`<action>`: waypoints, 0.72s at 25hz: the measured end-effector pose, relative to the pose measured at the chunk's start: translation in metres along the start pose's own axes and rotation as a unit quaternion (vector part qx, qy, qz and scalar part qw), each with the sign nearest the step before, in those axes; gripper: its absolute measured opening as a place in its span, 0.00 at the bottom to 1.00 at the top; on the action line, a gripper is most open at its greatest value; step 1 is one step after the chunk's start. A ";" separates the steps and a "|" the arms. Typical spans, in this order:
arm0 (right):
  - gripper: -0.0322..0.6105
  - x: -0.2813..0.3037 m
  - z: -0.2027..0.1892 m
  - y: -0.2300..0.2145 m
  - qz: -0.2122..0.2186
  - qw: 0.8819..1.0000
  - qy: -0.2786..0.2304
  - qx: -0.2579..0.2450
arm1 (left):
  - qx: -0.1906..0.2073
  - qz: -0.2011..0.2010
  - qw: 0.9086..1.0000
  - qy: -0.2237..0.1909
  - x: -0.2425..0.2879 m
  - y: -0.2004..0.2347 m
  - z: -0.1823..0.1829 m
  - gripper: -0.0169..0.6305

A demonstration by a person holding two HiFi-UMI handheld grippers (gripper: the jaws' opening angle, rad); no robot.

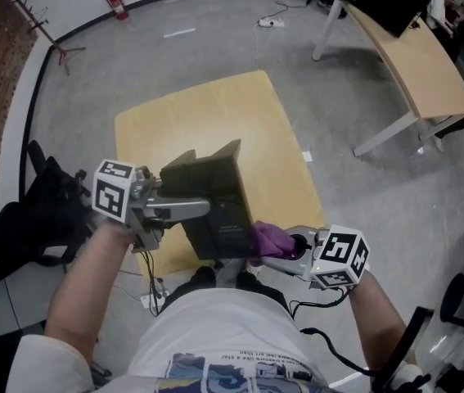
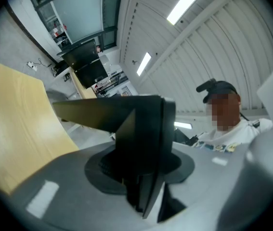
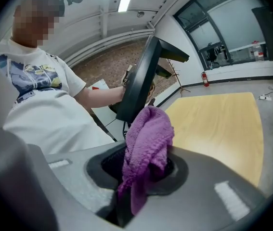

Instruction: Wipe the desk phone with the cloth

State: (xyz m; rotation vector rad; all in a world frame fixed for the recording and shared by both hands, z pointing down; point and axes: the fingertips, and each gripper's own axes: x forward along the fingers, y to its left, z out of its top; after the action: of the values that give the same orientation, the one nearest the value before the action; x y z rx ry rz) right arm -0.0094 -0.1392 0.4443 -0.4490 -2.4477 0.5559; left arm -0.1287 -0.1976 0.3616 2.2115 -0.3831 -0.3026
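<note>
The desk phone (image 1: 215, 195) is a dark, boxy unit with a wedge-shaped back. It is held up on edge over the near edge of the pale wooden table (image 1: 215, 113), not resting on it. The left gripper (image 1: 184, 210) reaches in level from the left, its jaws clamped on a thin edge of the phone's body. The right gripper (image 1: 274, 248) comes from the near right, angled slightly down, its jaws closed on a bunched purple cloth (image 1: 266, 237) that touches the phone's near right side.
</note>
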 end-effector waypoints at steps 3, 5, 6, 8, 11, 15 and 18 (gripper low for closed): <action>0.20 -0.011 0.000 -0.002 -0.030 1.000 0.006 -0.007 | -0.002 0.000 1.000 0.001 0.000 0.003 0.001 0.31; 0.20 -0.019 0.005 -0.007 -0.054 0.998 0.004 -0.012 | -0.004 0.002 1.000 0.002 0.000 0.006 0.000 0.31; 0.20 -0.024 0.008 -0.010 -0.066 0.998 0.001 -0.014 | -0.004 0.005 1.000 0.004 0.000 0.007 0.000 0.31; 0.20 -0.033 0.018 -0.015 -0.085 0.996 -0.009 -0.019 | -0.005 0.009 1.000 0.009 0.001 0.011 -0.002 0.31; 0.20 -0.043 0.038 -0.019 -0.106 0.994 -0.025 -0.029 | -0.009 0.012 1.000 0.013 0.002 0.014 -0.002 0.31; 0.20 -0.042 0.064 -0.012 -0.121 0.990 -0.044 -0.051 | -0.019 0.020 1.000 0.013 0.000 0.020 -0.006 0.31; 0.20 -0.031 0.070 -0.008 -0.123 0.990 -0.034 -0.065 | -0.026 0.029 0.999 0.012 -0.004 0.028 -0.006 0.31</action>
State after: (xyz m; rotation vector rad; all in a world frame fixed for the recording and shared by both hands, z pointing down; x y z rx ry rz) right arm -0.0289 -0.1792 0.3817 -0.1769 -2.5658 0.3133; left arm -0.1354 -0.2082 0.3876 2.1469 -0.4209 -0.2520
